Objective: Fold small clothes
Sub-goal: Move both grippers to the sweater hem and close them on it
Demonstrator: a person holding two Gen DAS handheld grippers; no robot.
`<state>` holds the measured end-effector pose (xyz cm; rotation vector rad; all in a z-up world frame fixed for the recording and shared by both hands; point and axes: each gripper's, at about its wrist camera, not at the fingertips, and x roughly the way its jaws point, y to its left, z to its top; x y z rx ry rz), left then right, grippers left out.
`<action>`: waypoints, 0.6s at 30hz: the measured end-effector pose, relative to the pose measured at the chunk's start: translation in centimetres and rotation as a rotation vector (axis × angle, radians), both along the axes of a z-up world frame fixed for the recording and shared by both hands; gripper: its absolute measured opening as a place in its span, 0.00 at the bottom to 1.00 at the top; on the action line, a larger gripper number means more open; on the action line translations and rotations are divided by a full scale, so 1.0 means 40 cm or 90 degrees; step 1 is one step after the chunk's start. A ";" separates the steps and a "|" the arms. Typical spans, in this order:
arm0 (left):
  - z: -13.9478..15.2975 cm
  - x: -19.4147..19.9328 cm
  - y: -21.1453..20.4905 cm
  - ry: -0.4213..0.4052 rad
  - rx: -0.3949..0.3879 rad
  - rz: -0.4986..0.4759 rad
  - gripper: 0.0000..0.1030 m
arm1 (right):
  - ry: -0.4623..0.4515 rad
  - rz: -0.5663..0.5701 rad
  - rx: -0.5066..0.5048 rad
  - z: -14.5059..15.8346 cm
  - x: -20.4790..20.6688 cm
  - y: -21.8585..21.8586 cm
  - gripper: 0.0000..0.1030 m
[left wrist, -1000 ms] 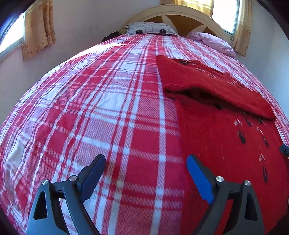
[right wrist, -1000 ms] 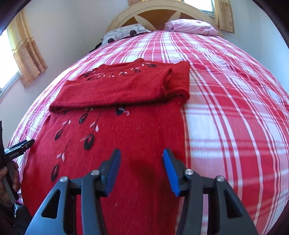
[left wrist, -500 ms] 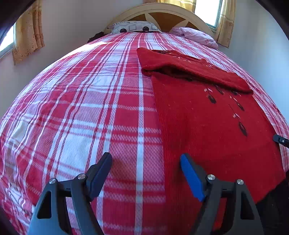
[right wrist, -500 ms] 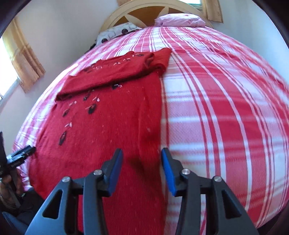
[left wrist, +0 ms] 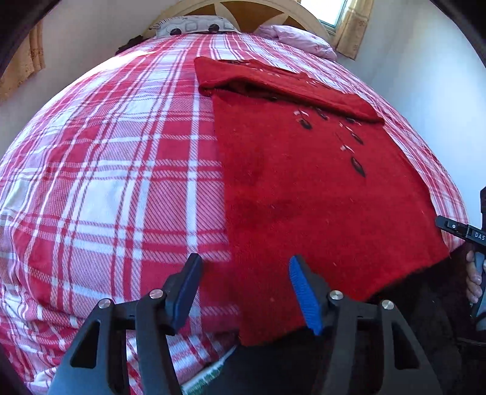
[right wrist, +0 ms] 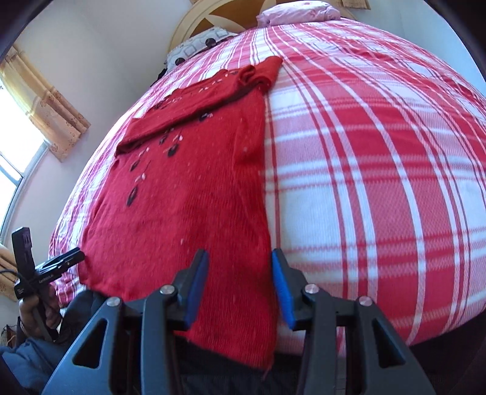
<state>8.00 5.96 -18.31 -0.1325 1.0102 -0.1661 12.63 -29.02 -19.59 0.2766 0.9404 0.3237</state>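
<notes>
A red knit sweater (left wrist: 303,188) with dark leaf motifs lies flat on the plaid bed (left wrist: 106,167), its sleeves folded across the chest. The hem hangs slightly over the near edge. My left gripper (left wrist: 244,267) hovers over the hem's left corner. Its jaws are closing, the sweater's side edge lies under the gap, and the pads do not touch it. In the right wrist view the sweater (right wrist: 188,212) fills the middle. My right gripper (right wrist: 240,258) stands partly open over the hem's right corner, pads clear of the cloth.
Red and white plaid bedding (right wrist: 379,152) covers the bed. A patterned pillow (left wrist: 194,25) and a pink pillow (left wrist: 300,39) lie against the wooden headboard (left wrist: 243,9). Curtained windows flank the bed. A hand holds the other gripper at each view's edge, and a trouser leg (right wrist: 27,358) shows low left.
Both grippers have drawn back along the sweater from its middle to the hem at the bed's near edge. The left jaws have narrowed a good deal; the right ones only slightly.
</notes>
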 end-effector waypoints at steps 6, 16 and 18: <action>-0.005 -0.020 -0.020 0.015 0.020 -0.014 0.56 | 0.009 0.012 -0.006 -0.014 -0.043 0.000 0.44; -0.032 -0.029 -0.002 0.046 -0.033 -0.018 0.50 | 0.029 0.023 0.019 -0.028 -0.071 -0.006 0.39; -0.034 -0.029 0.006 0.042 -0.038 -0.014 0.44 | 0.026 0.028 0.013 -0.028 -0.072 -0.001 0.31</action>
